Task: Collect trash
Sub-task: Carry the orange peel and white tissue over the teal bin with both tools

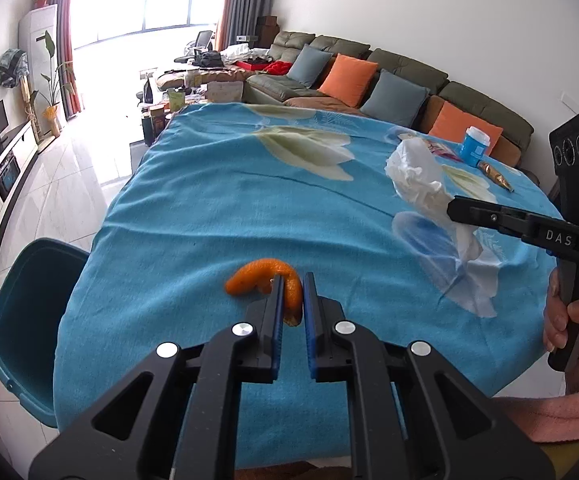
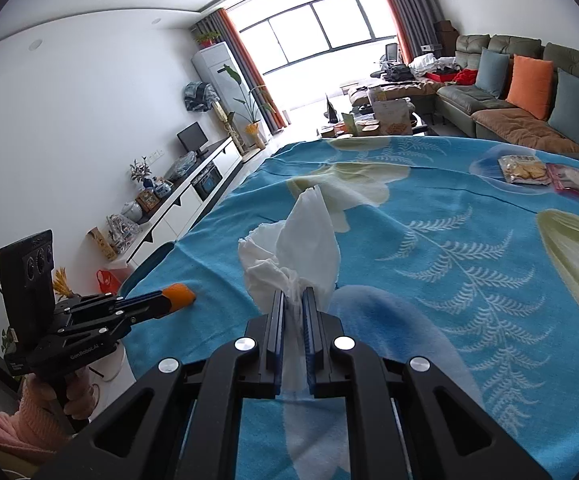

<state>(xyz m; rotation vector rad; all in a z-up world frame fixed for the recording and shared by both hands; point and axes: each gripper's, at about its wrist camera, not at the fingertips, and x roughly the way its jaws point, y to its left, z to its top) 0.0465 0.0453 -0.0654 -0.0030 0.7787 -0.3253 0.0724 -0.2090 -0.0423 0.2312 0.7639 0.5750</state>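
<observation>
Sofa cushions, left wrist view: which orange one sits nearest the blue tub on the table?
The low orange cushion just behind the blue tub; the other orange cushion sits further along the sofa, between two grey-blue ones.

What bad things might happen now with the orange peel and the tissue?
The left tool pinches only one end of the curled orange peel, so it might slip out before reaching the teal bin beside the table. The right tool grips the crumpled tissue by a thin bunch, which could tear or pull loose.

Black tool [image 1: 293, 280], blue pads, pink sleeve [image 1: 561, 420].
</observation>
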